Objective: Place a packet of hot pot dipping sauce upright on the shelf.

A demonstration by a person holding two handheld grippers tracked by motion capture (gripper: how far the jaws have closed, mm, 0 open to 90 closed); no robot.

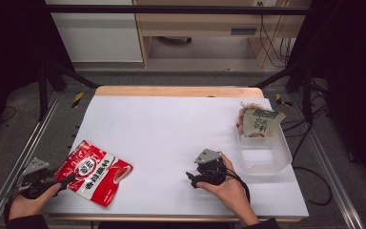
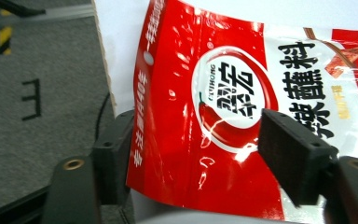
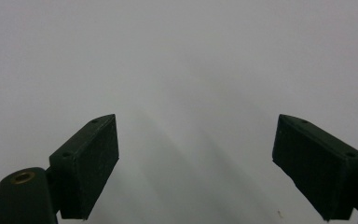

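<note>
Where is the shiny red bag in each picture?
High view: the red bag lies at the table's lower left, its corner at the left gripper.
Left gripper view: it spreads across the middle and right, its edge between the two black jaws.
Right gripper view: plain white table top ahead of the jaws.
Shared landmark: the white table top.

This looks like a lab set up for recording, not a home. A table (image 1: 181, 91) with a white sheet stands inside a metal frame (image 1: 181, 9), with black curtains (image 1: 9, 38) left and right. Cables (image 1: 271, 43) hang at the far right and trail over grey carpet (image 1: 28, 124), which bears yellow-black tape (image 1: 77, 98). Beyond stand what seem to be plain cabinets (image 1: 95, 33).
</note>
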